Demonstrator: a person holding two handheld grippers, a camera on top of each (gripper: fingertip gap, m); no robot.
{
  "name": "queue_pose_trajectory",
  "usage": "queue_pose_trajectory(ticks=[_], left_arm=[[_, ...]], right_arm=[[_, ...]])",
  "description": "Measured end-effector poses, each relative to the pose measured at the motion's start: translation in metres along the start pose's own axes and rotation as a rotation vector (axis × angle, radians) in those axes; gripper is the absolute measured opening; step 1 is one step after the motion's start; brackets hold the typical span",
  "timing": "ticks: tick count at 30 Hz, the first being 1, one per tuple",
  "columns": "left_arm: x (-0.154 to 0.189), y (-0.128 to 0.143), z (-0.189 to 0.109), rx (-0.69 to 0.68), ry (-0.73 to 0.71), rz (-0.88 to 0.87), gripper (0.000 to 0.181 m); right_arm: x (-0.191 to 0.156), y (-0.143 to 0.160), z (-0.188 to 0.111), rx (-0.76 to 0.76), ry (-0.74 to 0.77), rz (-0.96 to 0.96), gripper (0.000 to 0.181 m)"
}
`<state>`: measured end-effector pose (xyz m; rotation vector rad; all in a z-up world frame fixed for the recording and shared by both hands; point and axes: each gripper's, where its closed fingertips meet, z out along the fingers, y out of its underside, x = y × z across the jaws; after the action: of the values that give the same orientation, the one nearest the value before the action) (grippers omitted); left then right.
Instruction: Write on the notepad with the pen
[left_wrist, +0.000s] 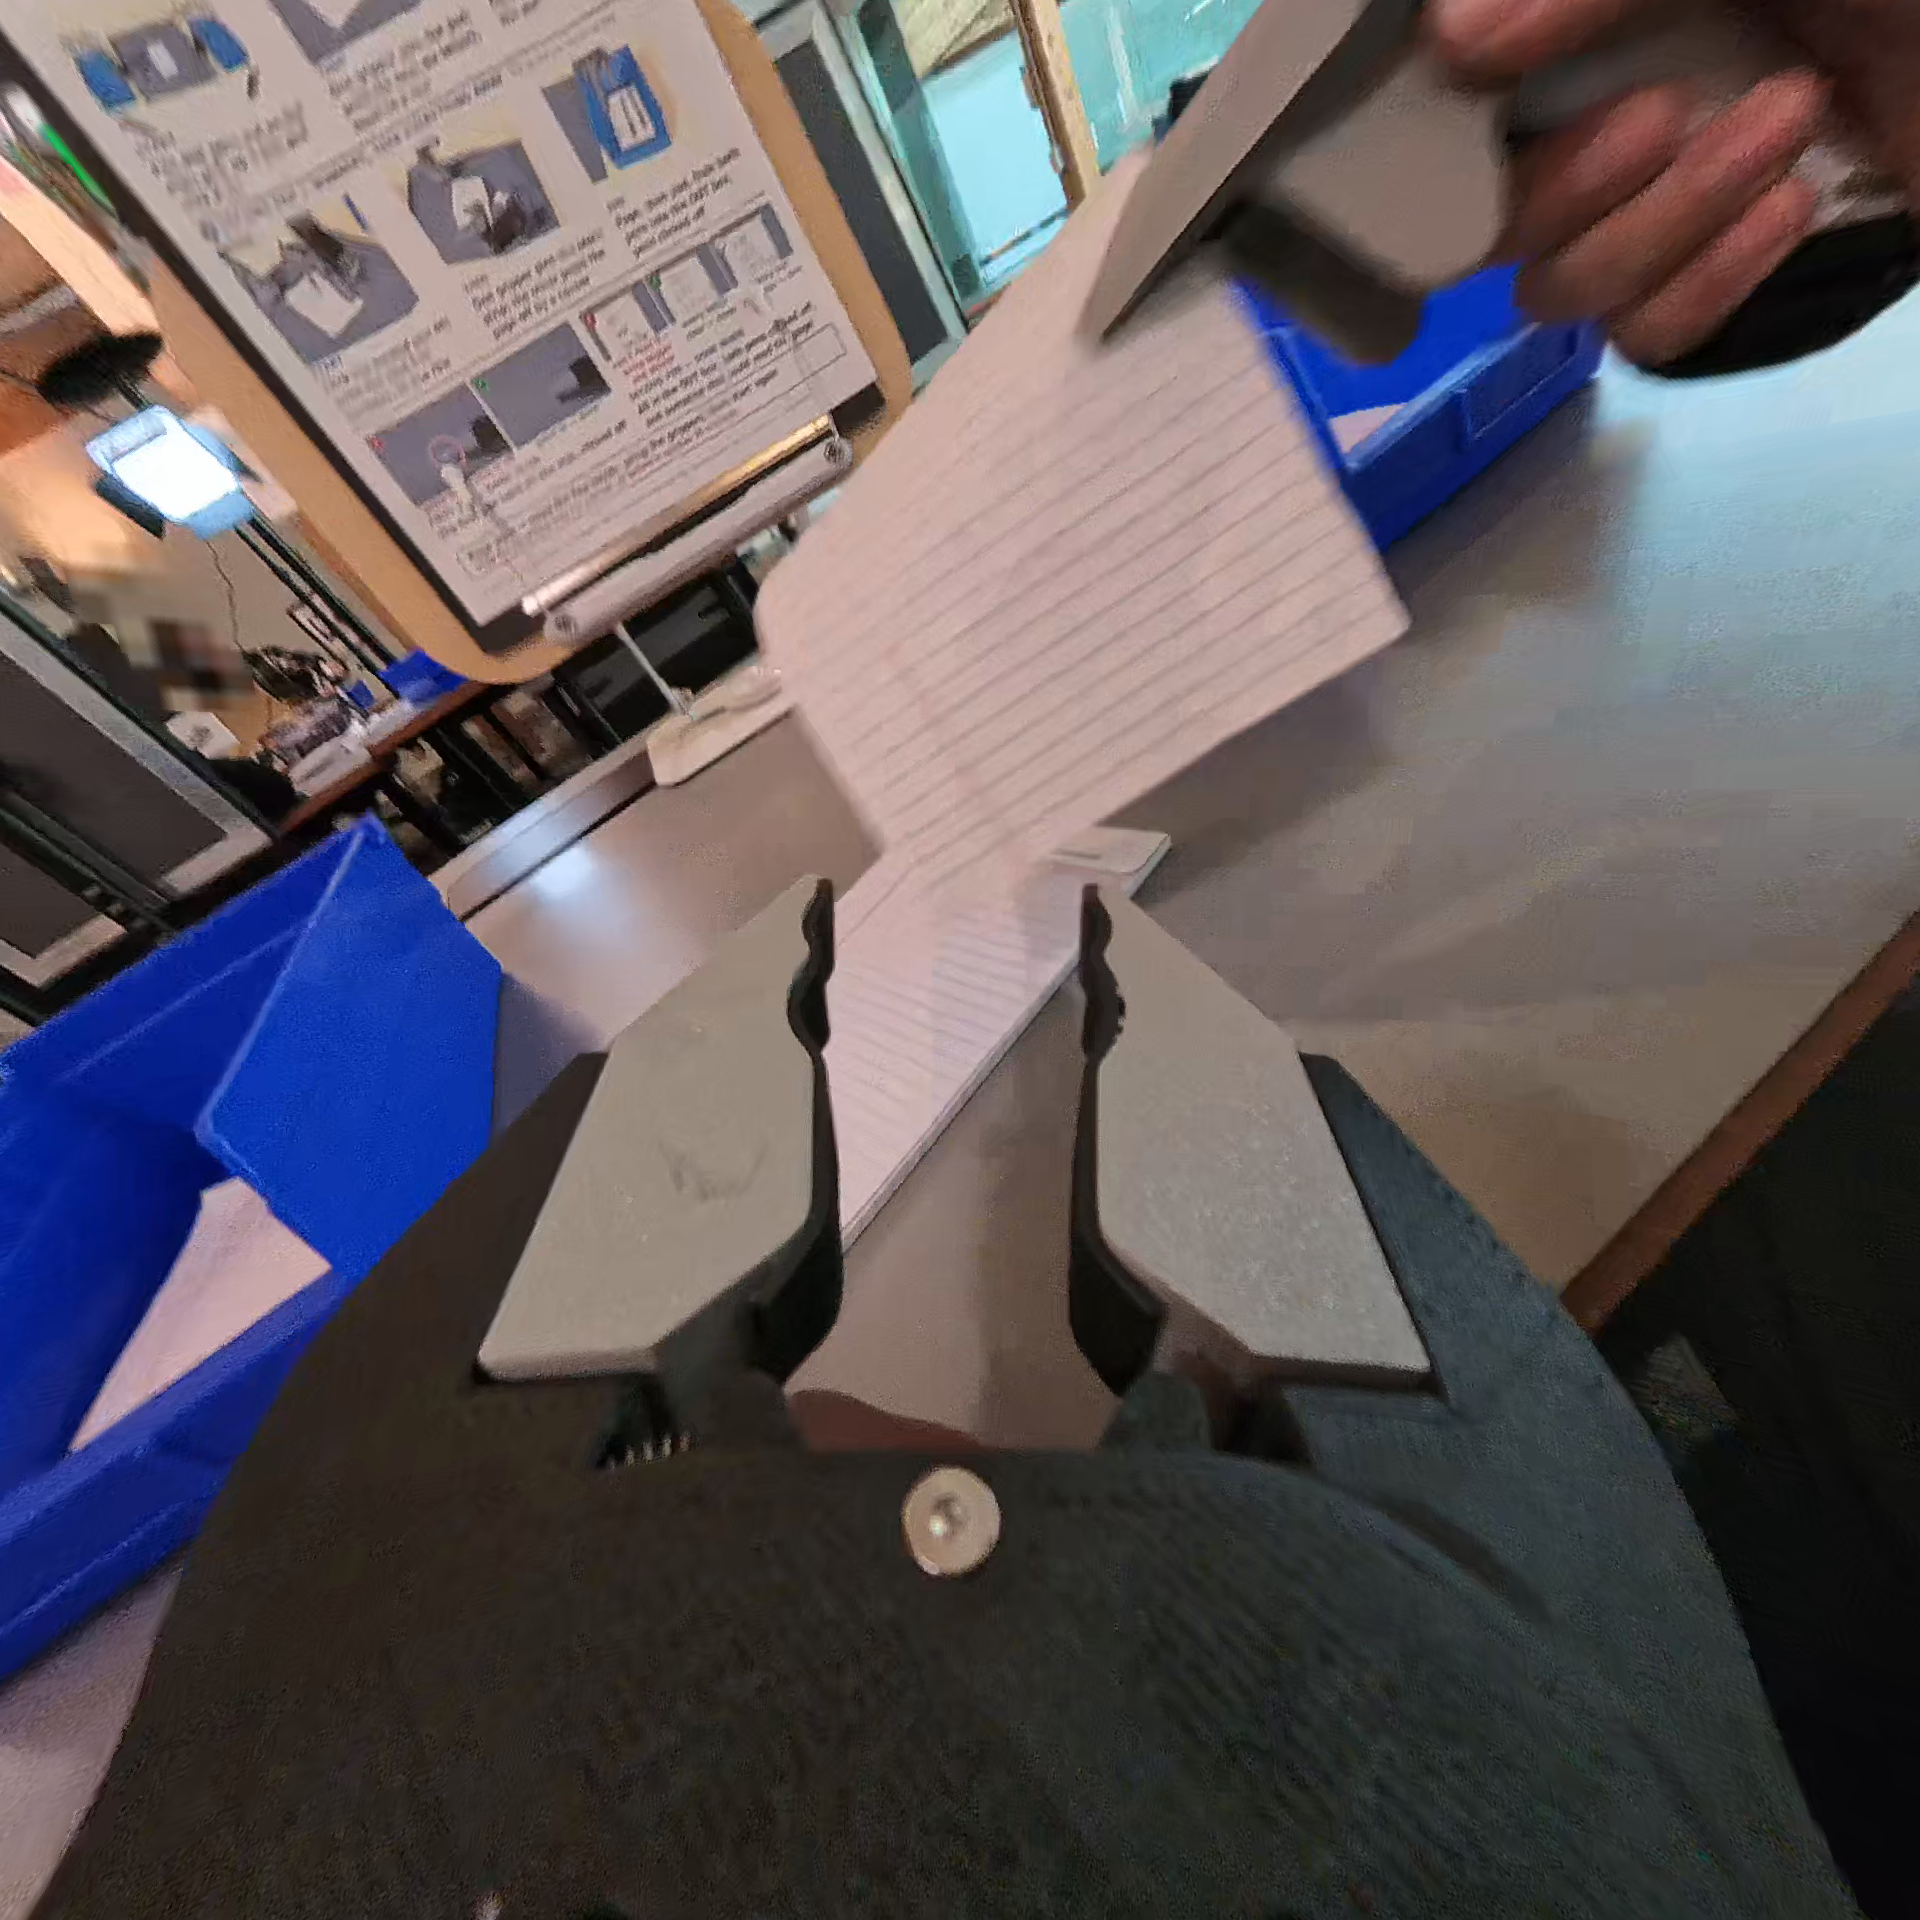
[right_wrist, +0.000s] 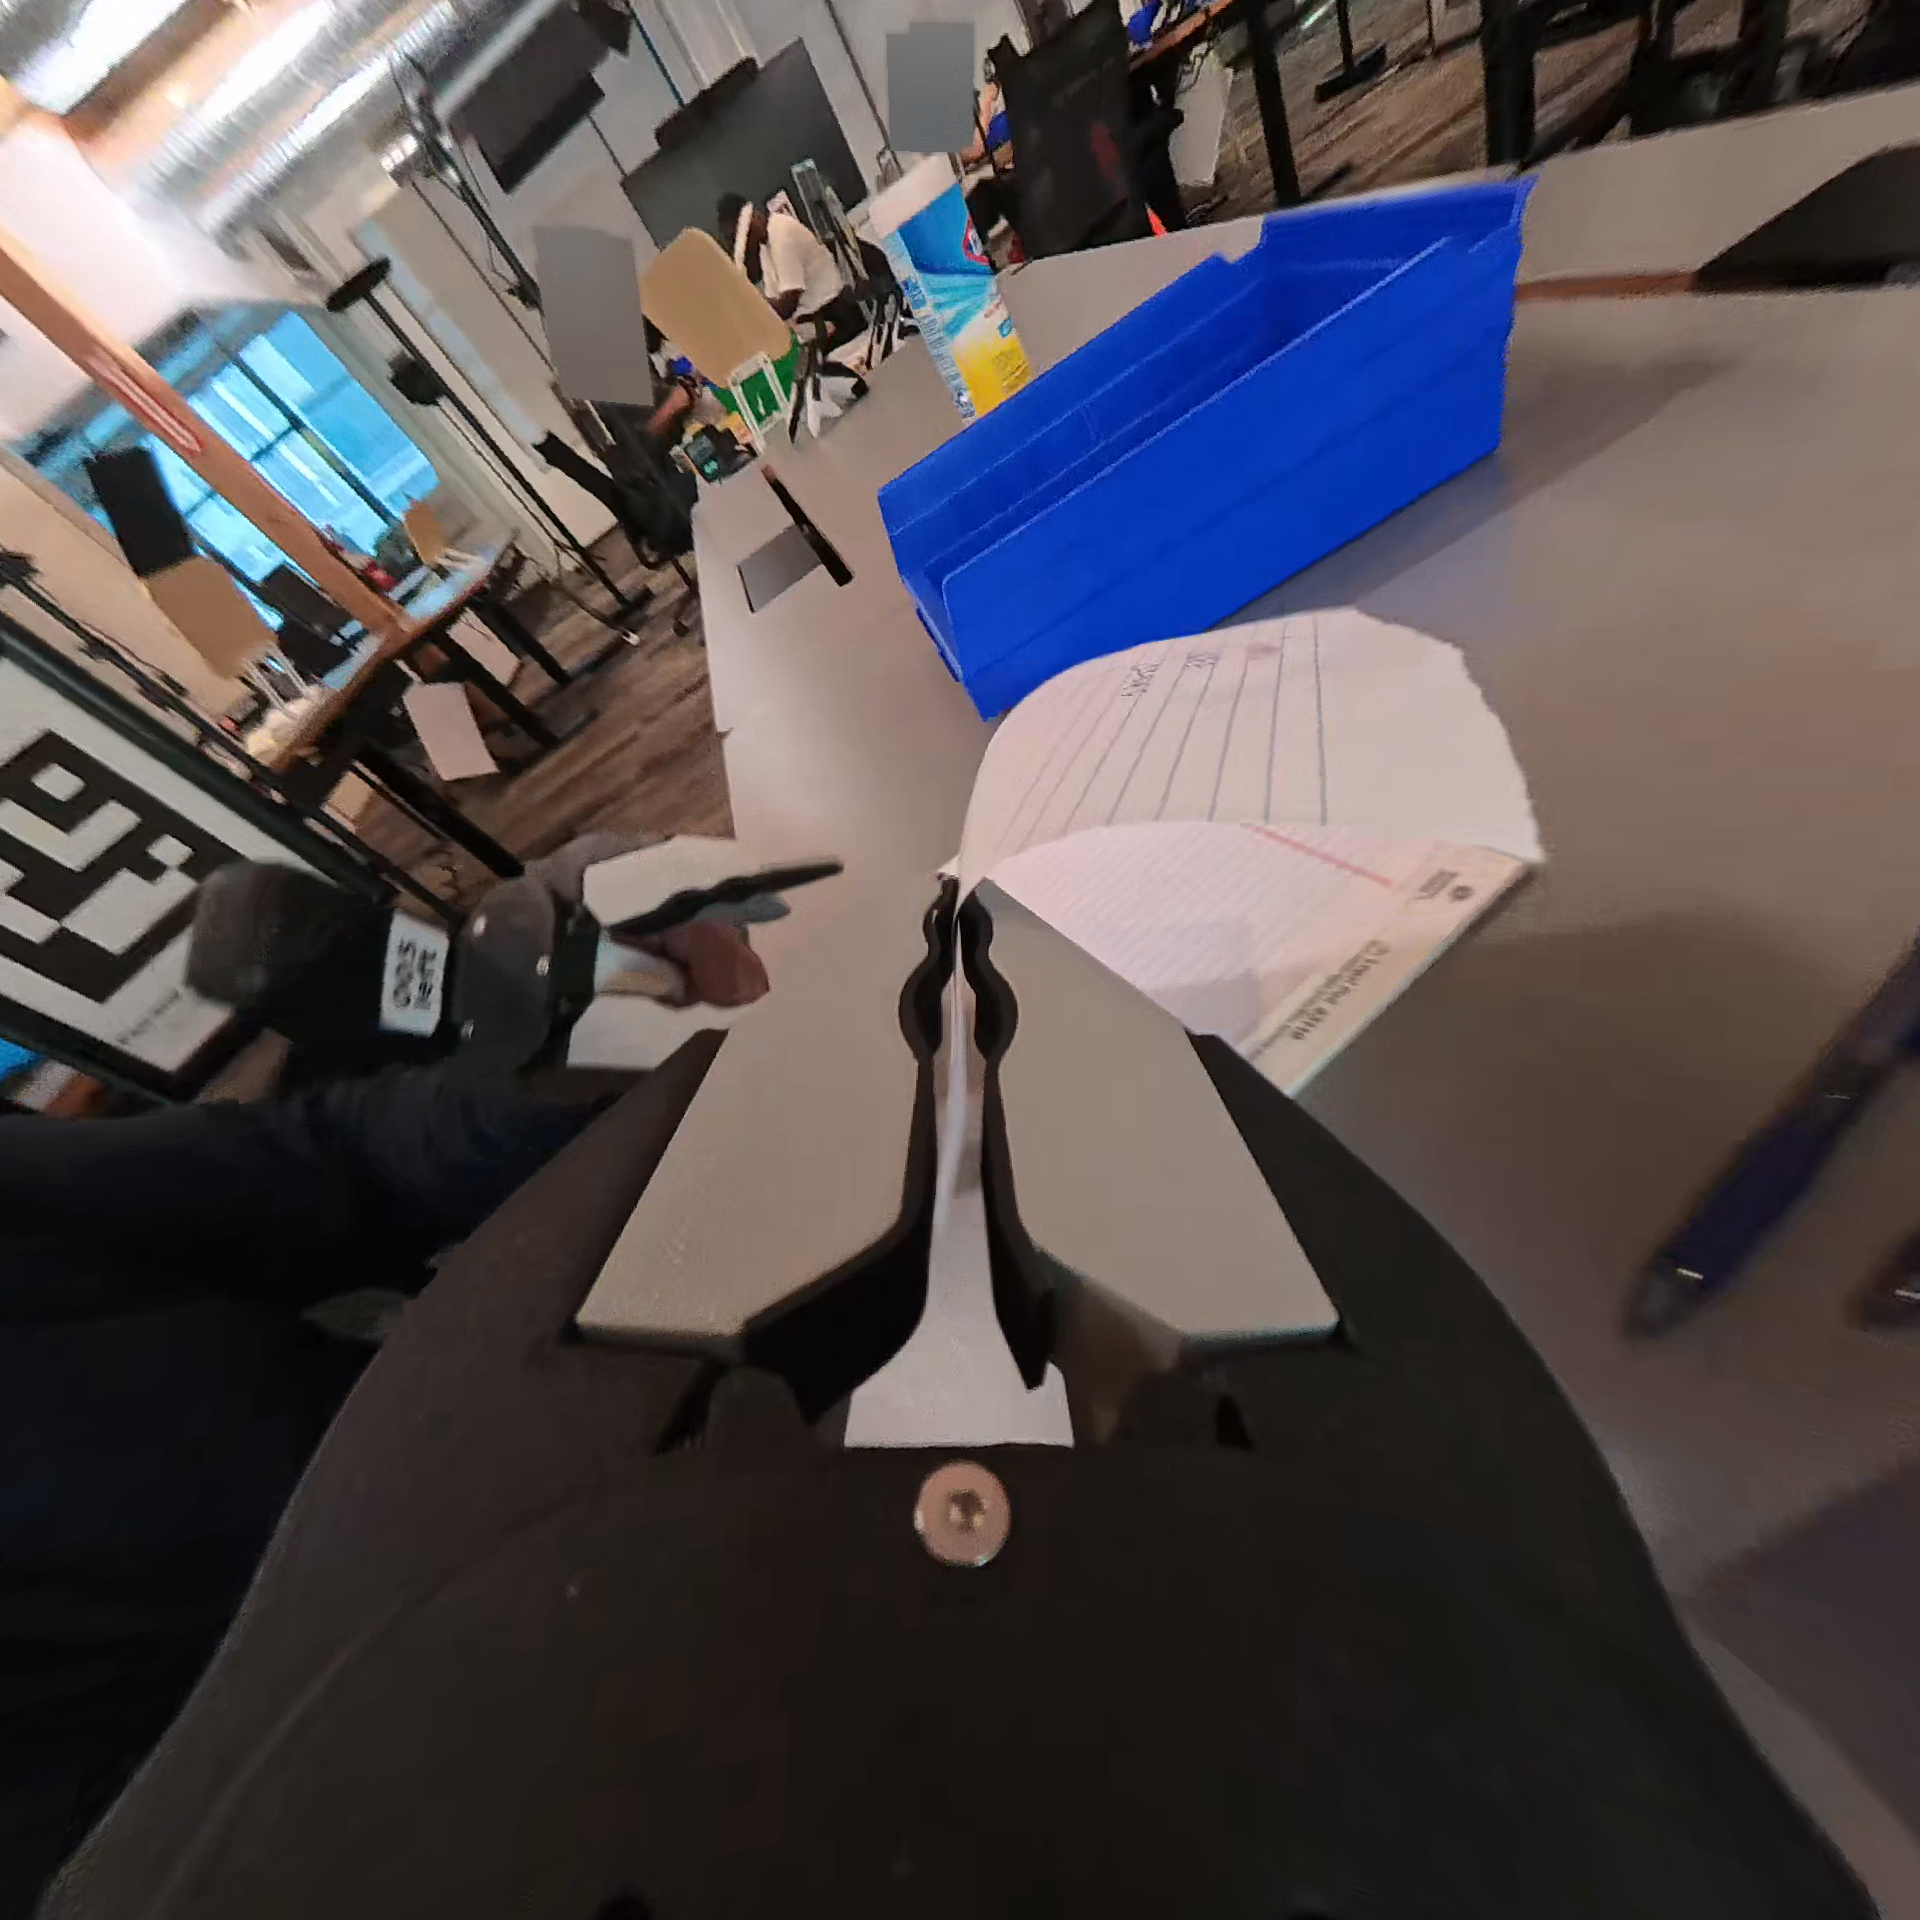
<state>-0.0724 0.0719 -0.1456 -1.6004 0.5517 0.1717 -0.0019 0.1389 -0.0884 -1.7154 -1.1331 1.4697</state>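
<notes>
Jaws clamp one sheet; one pen, two bins.

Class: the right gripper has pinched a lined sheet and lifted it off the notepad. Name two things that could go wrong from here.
1. The right gripper grips the sheet by one edge only; a hard pull could tear it unevenly.
2. The left gripper is open, apparently not pressing the notepad, so the pad could slide.

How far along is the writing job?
Done: the lifted sheet already carries handwriting near its top. In hand: the right gripper is shut on that sheet's edge, holding it up off the notepad; the left gripper is open over the pad. Left: the pen lies on the table, ungrasped.
</notes>
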Motion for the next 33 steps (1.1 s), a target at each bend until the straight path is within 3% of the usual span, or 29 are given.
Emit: queue_pose_trajectory(ticks=[2,5,9,12,15,23,24,28,33], left_arm=[[-0.012,0.006,0.001,-0.026,0.026,-0.102,0.053],[-0.035,0.013,0.001,-0.031,0.017,-0.236,0.058],[-0.040,0.022,0.004,-0.063,0.066,-0.336,0.061],[-0.036,0.028,0.008,-0.103,0.114,-0.367,0.061],[-0.031,0.031,0.014,-0.134,0.143,-0.369,0.061],[-0.026,0.033,0.021,-0.165,0.142,-0.332,0.056],[-0.026,0.033,0.021,-0.165,0.139,-0.325,0.056],[-0.028,0.032,0.020,-0.153,0.132,-0.334,0.056],[-0.030,0.031,0.019,-0.142,0.123,-0.337,0.055]], right_arm=[[0.003,-0.012,-0.025,-0.004,0.013,-0.070,0.000],[0.036,-0.043,-0.075,0.013,0.147,-0.125,0.000],[0.107,-0.092,-0.157,0.063,0.433,-0.106,0.000],[0.160,-0.088,-0.194,-0.069,0.606,-0.050,0.000],[0.197,-0.073,-0.204,-0.168,0.699,0.012,0.000],[0.272,-0.037,-0.194,-0.283,0.840,0.139,0.000],[0.278,-0.037,-0.194,-0.294,0.874,0.132,0.009],[0.286,-0.053,-0.196,-0.249,0.964,0.102,0.039],[0.265,-0.100,-0.214,-0.011,1.060,-0.023,0.046]])
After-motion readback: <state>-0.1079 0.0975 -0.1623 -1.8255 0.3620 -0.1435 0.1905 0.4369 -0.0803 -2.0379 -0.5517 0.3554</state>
